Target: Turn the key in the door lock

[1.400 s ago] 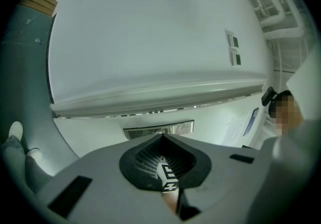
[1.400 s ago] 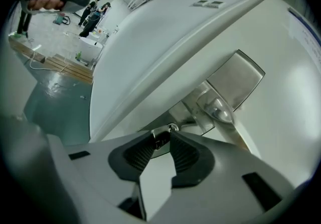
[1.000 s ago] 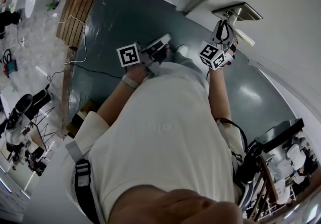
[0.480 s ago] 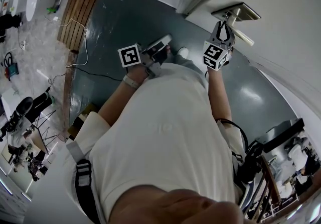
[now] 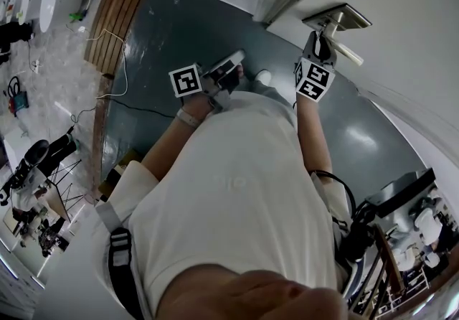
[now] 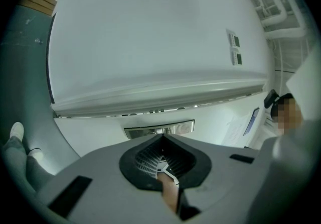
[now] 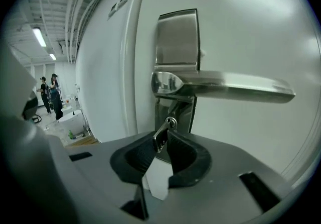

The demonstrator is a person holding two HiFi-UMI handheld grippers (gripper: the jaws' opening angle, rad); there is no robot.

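the left gripper (image 6: 161,138) hangs out in front of the white shirt (image 5: 229,189), its jaws pressed together with nothing between them. the right gripper (image 7: 162,136) is up at the door, tipped a little downward. its jaws have just been closing and they clamp the bow of the key (image 7: 159,141), which sits in the lock just beneath the lever handle (image 7: 225,87). the handle lies level across a brushed metal lock plate (image 7: 175,37) fixed to the white door (image 7: 251,12), whose face is smooth and glossy.

underfoot the floor (image 5: 165,31) is a dark grey-green sheet with a soft sheen, and a white shoe (image 5: 262,76) is planted on it near the foot of the door. farther off a strip of wooden boards (image 5: 111,13) borders it. beyond that is paler flooring, with black stands (image 5: 36,157) clustered at the left edge. past the door's edge, the right gripper view shows a long hall with ceiling strip lights (image 7: 39,37) and two people (image 7: 50,92) standing far back.
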